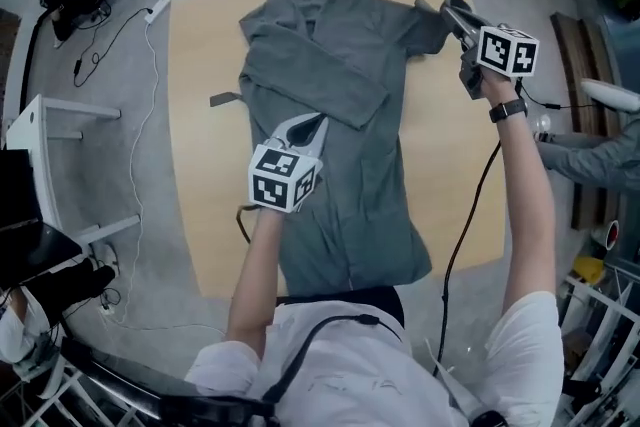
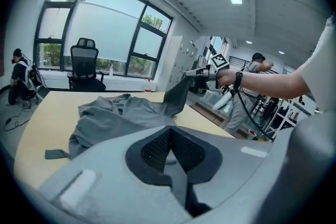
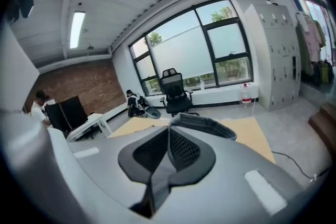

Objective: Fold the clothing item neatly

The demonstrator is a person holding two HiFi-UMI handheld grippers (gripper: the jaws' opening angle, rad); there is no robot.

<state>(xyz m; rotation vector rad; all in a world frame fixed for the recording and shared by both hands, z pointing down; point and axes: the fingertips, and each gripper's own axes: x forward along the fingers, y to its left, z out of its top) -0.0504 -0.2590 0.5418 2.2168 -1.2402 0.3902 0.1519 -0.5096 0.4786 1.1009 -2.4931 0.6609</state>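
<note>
The grey shirt (image 1: 340, 145) lies lengthwise on the table (image 1: 200, 115), collar at the far end and hem toward the person. Its left sleeve (image 1: 320, 80) is already laid across the chest, just ahead of the left tool (image 1: 308, 129). That tool hovers above the middle of the shirt with its jaws pressed together and, as far as I can see, nothing between them. The right tool (image 1: 452, 10) is clamped tight on the end of the right sleeve (image 1: 425, 27). The sleeve is lifted off the table and runs from the tool's tips down to the shoulder.

The step in hand, I'd say, is bringing this second sleeve over the body to match the first. To do it well, the right tool should carry the cuff across toward the left tool with the sleeve kept lightly taut. That way it creases along the shoulder line rather than bunching. The closed left tool is well placed to press on the cloth beneath it and pin the body. Then the pull won't drag the garment sideways or disturb the sleeve already folded. The cuff should be lowered flat before the jaws let go, since dropping it from a height would likely leave it twisted. The lengthwise folds are not yet done.
</note>
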